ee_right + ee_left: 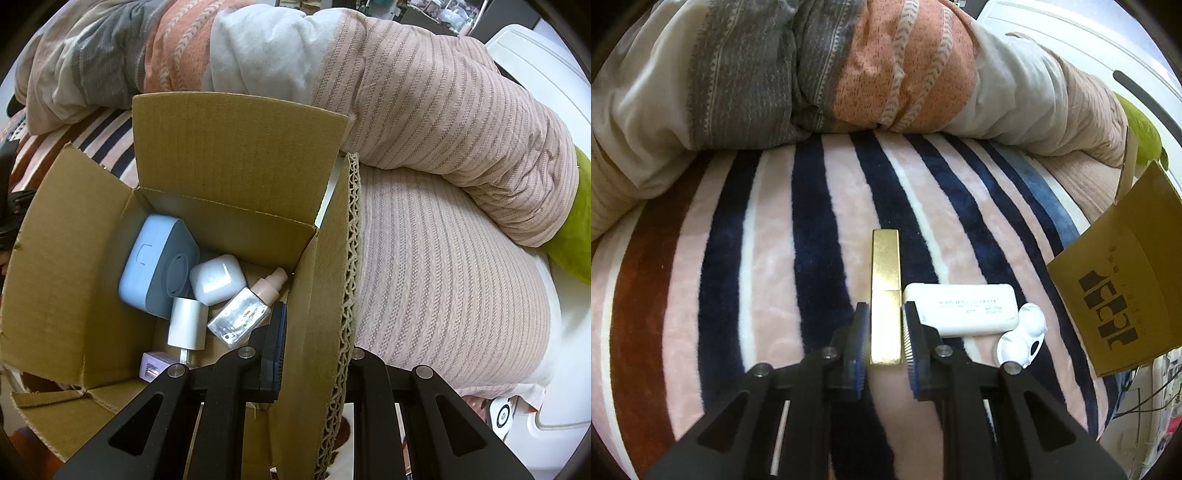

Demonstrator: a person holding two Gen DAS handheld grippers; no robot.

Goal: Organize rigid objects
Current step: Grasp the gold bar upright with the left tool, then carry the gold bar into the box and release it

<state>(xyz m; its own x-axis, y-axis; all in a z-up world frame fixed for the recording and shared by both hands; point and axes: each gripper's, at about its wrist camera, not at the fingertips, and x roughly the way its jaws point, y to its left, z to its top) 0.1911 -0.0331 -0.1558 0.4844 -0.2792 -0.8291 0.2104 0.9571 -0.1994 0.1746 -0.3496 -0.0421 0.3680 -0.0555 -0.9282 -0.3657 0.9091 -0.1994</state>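
The blanket (768, 258) on the bed is pink with navy, white and rust-red stripes. On it lie a shiny gold bar (885, 295), a white case (964, 308) with small grey print, and a white lens holder (1021, 336). The quilt (820, 66) behind shows grey, salmon-orange and off-white bands with chevron lines. The cardboard box (236, 155) is tan-brown; inside are a pale blue and grey case (155, 266), a white earbud case (216, 278), a clear bottle (240, 317) with a beige cap, a white plug (186, 323) and a lilac item (151, 365). The bolster (443, 122) is dusty pink with fine stripes.

Slim gold bar (885, 295) lies lengthwise beside white case (960, 309) on blanket.
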